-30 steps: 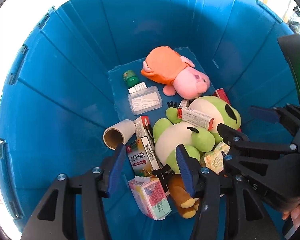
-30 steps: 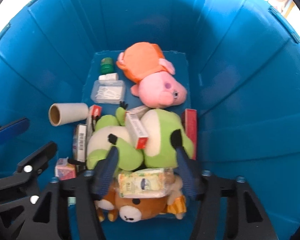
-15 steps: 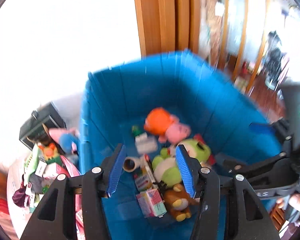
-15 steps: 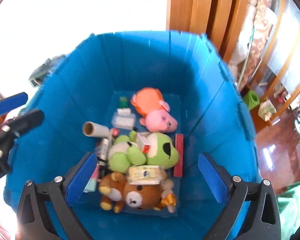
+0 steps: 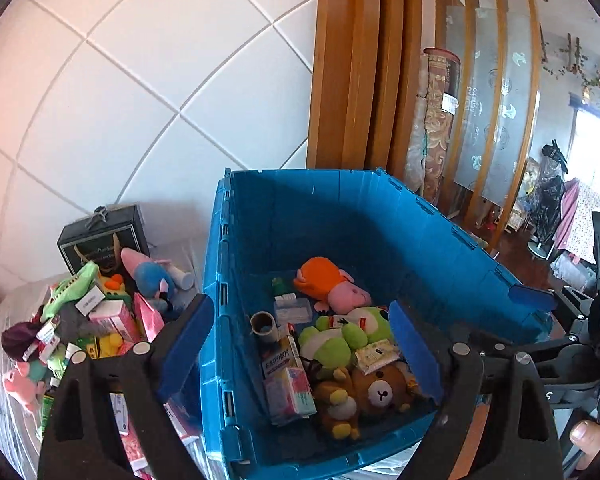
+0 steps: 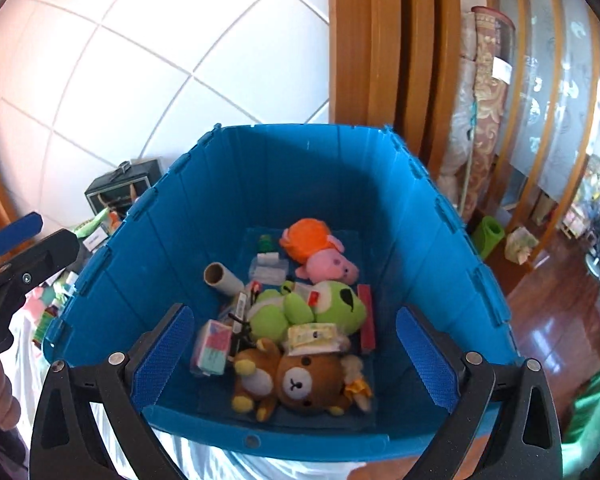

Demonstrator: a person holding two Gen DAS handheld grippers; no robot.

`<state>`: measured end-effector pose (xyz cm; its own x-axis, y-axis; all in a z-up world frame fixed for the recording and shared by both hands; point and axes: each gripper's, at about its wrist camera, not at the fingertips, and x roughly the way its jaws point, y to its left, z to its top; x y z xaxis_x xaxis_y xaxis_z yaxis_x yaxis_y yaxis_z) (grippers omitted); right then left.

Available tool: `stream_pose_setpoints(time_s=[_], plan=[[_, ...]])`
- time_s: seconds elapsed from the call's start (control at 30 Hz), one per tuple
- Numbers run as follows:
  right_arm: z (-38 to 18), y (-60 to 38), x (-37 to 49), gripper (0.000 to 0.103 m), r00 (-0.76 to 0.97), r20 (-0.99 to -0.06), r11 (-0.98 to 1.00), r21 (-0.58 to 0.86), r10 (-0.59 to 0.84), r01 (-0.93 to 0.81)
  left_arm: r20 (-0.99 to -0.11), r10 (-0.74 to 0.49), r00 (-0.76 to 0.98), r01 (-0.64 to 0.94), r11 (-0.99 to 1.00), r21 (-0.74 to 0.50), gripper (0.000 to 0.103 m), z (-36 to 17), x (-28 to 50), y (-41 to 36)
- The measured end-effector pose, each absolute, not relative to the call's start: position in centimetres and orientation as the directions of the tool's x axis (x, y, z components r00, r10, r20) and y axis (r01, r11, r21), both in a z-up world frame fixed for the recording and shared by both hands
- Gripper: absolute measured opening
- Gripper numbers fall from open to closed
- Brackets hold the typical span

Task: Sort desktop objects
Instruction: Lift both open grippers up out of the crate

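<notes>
A deep blue bin (image 5: 340,208) (image 6: 284,168) holds a brown bear plush (image 6: 300,380), a green frog plush (image 6: 312,308), an orange-and-pink pig plush (image 6: 316,248), a cardboard tube (image 6: 220,278) and several small boxes. My left gripper (image 5: 300,348) is open and empty, held above the bin's left wall. My right gripper (image 6: 296,356) is open and empty above the bin's near edge. A pile of small toys and boxes (image 5: 84,328) lies on the white table left of the bin.
A black box (image 5: 100,240) stands behind the pile by the white tiled wall. Wooden door frames (image 5: 352,64) and a rolled carpet (image 5: 436,120) stand behind the bin. Dark wooden floor (image 6: 560,320) lies to the right.
Both grippers have risen out of the bin and pulled back. Both have opened wider, and the room and the table pile have come into view.
</notes>
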<state>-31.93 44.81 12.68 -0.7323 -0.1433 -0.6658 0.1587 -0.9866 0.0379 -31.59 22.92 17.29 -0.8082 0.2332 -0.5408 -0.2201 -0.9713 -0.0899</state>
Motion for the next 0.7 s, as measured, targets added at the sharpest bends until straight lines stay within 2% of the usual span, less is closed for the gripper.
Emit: stream_pose_setpoints(time_s=[0.1,0.2,0.3,0.7], plan=[[12.9,44.9,-31.7,0.103,-0.732,-0.671,-0.990,0.018,-0.118,0.143,-0.548,0.176,-0.818,-0.181,-0.982,-0.046,0.090,17.4,-30.9,23.2],[12.8,45.3,-31.6,0.103,-0.720,-0.680,-0.988,0.041,-0.136,0.148,-0.560,0.173,-0.811,-0.174,-0.983,-0.051,0.090,17.3,-30.3,23.3],[12.6,45.6,-31.6,0.103,-0.712,-0.690,-0.990,0.045,-0.128,0.135,-0.564,0.135,-0.815,-0.167,-0.986,0.005,0.090,17.3,-30.0,24.1],[12.2,46.0,-31.5,0.103,-0.704,-0.699,-0.990,0.043,-0.124,0.132,-0.577,0.166,-0.799,-0.204,-0.979,0.002,0.090,16.9,-29.8,25.1]])
